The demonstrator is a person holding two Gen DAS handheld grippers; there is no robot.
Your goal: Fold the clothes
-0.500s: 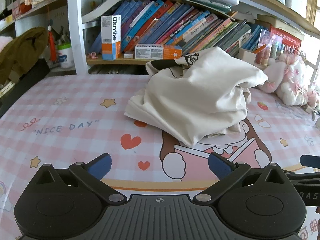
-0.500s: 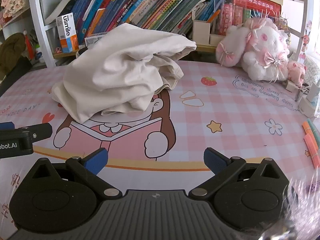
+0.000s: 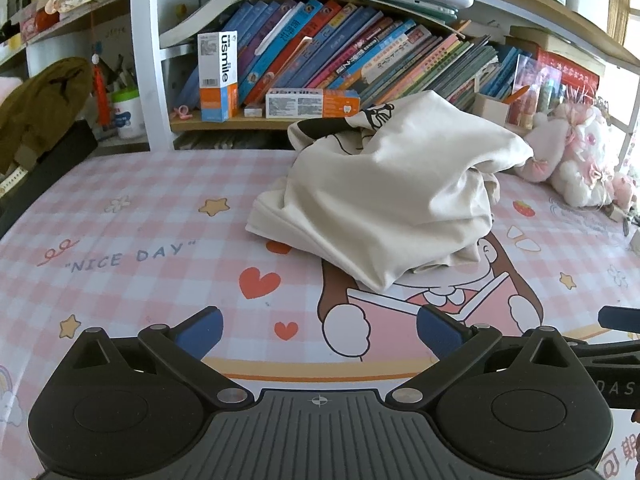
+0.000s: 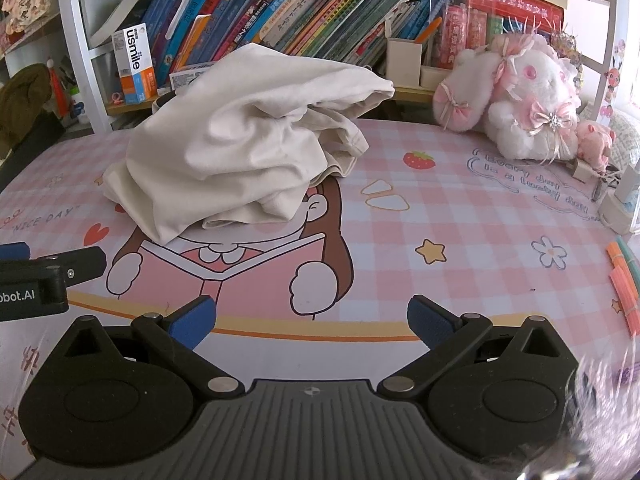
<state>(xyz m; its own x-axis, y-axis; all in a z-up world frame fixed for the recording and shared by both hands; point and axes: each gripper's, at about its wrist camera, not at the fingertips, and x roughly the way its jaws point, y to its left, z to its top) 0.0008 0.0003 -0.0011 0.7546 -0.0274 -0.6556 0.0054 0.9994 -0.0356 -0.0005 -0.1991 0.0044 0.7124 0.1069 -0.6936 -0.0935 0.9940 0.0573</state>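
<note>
My left claw [image 3: 318, 330] hovers low over the surface [image 3: 132, 240], its two blue-tipped fingers spread wide apart with nothing between them. My right claw [image 4: 310, 320] is in the same state: fingers wide apart, gripping nothing.

The thing to fold, a cream-white garment [image 3: 384, 196], lies in a crumpled heap on the surface ahead of both claws and touches neither. In the left wrist view it sits ahead and a little to the right; in the right wrist view the garment [image 4: 244, 148] is ahead and to the left. A black printed drawing shows on a fold at the back of the heap.

The surface is covered by a pink checked cloth with stars, hearts, the words "NICE DAY" and a cartoon girl reading a book [image 4: 240, 264]; the heap lies over the top of her head. Behind the surface stands a shelf of leaning books [image 3: 340, 52]. A white and pink plush rabbit [image 4: 516, 96] sits at the far right, well apart from the garment.
</note>
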